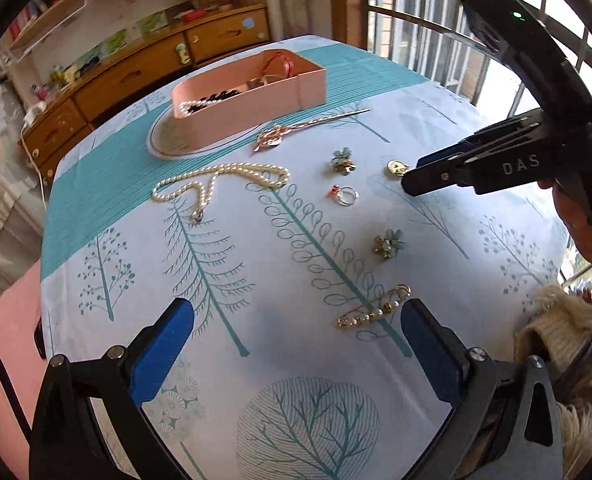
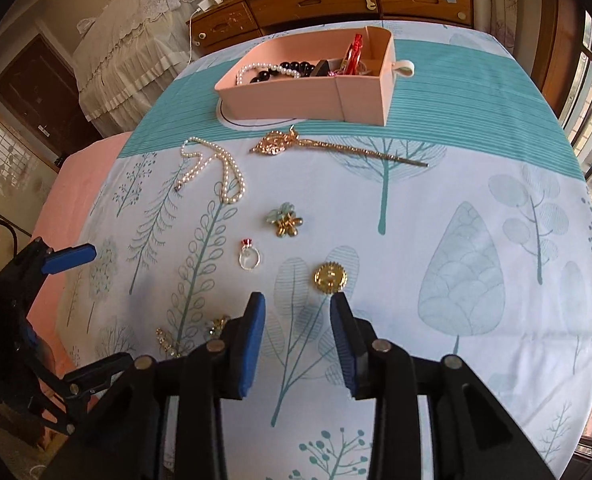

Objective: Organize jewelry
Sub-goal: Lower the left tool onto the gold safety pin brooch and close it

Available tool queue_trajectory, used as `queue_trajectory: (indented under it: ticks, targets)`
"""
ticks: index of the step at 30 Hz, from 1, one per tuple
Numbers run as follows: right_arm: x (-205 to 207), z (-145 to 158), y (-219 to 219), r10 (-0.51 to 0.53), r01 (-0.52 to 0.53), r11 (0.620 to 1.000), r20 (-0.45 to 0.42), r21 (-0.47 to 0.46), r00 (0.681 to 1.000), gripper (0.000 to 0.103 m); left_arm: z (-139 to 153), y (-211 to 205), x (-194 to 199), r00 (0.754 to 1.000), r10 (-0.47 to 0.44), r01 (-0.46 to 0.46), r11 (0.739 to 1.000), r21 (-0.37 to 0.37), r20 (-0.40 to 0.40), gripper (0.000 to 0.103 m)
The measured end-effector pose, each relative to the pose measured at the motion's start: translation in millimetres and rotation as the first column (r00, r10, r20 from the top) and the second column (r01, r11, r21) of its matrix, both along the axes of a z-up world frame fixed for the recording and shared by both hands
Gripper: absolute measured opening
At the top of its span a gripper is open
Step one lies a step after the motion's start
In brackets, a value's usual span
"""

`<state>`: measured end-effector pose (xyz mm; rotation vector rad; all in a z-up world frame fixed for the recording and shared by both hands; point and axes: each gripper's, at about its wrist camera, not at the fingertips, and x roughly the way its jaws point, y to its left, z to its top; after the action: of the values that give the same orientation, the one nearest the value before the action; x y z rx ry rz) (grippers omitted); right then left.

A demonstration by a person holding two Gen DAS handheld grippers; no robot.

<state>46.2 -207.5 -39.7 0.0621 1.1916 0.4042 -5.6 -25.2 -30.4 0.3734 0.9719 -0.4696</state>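
Jewelry lies spread on a tree-print tablecloth [image 1: 256, 280]. My left gripper [image 1: 296, 320] hangs open and wide above it, nothing between its blue pads; a gold pearl pin [image 1: 372, 312] lies just inside its right finger. My right gripper [image 2: 298, 304] is open with a narrow gap and holds nothing. A round gold brooch [image 2: 330, 278] lies just ahead of its right fingertip. Farther off are a red-stone ring [image 2: 250, 258], a flower earring [image 2: 284, 220], a pearl necklace [image 2: 216, 164] and a gold hair stick [image 2: 336, 148]. A pink box [image 2: 308, 100] with beads stands at the back.
A second flower earring [image 1: 388, 242] lies mid-table. A wooden drawer cabinet [image 2: 336, 0] stands behind the table, and a barred window [image 1: 436, 20] is at the right. A cream fuzzy sleeve [image 1: 568, 328] shows by my left gripper. Pink bedding [image 2: 84, 168] borders the cloth's left edge.
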Motion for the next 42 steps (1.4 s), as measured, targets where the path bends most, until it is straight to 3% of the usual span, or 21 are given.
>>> queue_trajectory:
  ticks: [5,7,9,17,22,26,28,31,35,38,42]
  targets:
    - [-7.5,-5.0,-1.5,-0.007,0.007,1.000,-0.012,0.009,1.000,0.034,-5.4,-23.1,-5.4,0.984,-0.179,0.179,0.982,0.063,-0.011,0.078]
    - [-9.0,-5.2,-2.0,-0.006,0.006,1.000,-0.010,0.011,1.000,0.034,-14.0,-29.9,-2.1,0.973,-0.220,0.225,0.971,0.076,-0.067,0.052]
    - [-10.8,-4.1,-1.8,-0.003,0.003,1.000,-0.006,0.014,1.000,0.034,-22.9,-34.9,4.9,0.962,-0.240,0.252,0.963,0.092,-0.126,0.040]
    - [-15.9,-3.9,-5.3,0.001,-0.001,1.000,0.002,0.028,1.000,0.034,-30.4,-47.5,17.6,0.896,-0.353,0.391,0.914,0.104,-0.268,0.039]
    - [-15.1,-7.1,-9.3,-0.007,0.007,0.999,-0.006,0.053,1.000,0.034,-32.4,-55.5,25.8,0.874,-0.367,0.419,0.901,0.112,-0.320,0.039]
    - [-15.5,-7.4,-11.7,-0.005,0.006,0.998,-0.004,0.064,1.000,0.034,-32.4,-63.7,35.3,0.868,-0.349,0.411,0.904,0.115,-0.354,0.032]
    - [-15.9,-7.4,-13.0,-0.006,0.006,0.998,-0.003,0.068,1.000,0.034,-31.5,-69.5,44.6,0.869,-0.321,0.389,0.913,0.120,-0.375,0.011]
    - [-16.3,-6.9,-15.1,-0.007,0.007,0.998,-0.002,0.070,1.000,0.034,-31.2,-71.1,55.8,0.871,-0.270,0.341,0.933,0.110,-0.411,0.011]
    - [-17.0,-6.6,-14.5,0.004,-0.004,0.998,0.003,0.063,1.000,0.034,-30.9,-67.3,70.3,0.904,-0.168,0.238,0.961,0.138,-0.394,0.011]
    - [-17.6,-6.5,-10.5,0.026,-0.026,0.998,0.007,0.056,1.000,0.034,-26.8,-43.3,76.6,0.923,-0.078,0.139,0.981,0.137,-0.376,0.011]
    - [-18.2,-7.2,-0.4,0.071,-0.071,0.996,0.012,0.053,0.997,0.034,-20.7,-18.0,82.8,0.930,0.025,0.012,0.995,0.097,-0.366,0.011]
